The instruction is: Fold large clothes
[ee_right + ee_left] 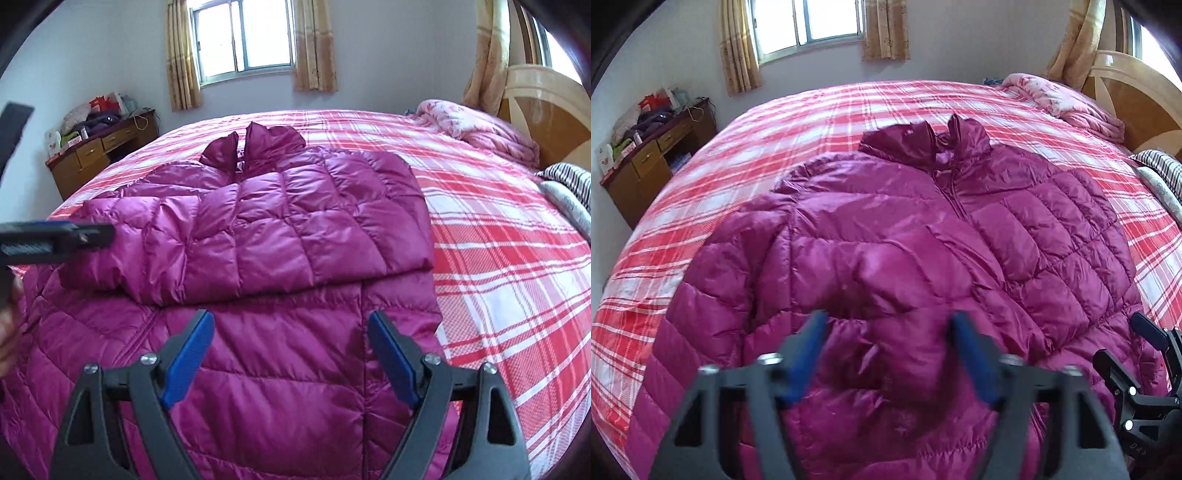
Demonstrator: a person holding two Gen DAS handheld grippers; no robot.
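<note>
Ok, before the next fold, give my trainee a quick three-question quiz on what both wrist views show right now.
1. True or false: the left tongs are clamped on the jacket.
2. In the right wrist view, what lies folded across the jacket's body? A) a sleeve B) the pink quilt C) the striped pillow
3. Fill in: the jacket's collar points toward the wall with the ____.

Key:
1. False; both the left tongs and the right tongs are open and hold nothing.
2. A, the sleeve.
3. Window.
</note>
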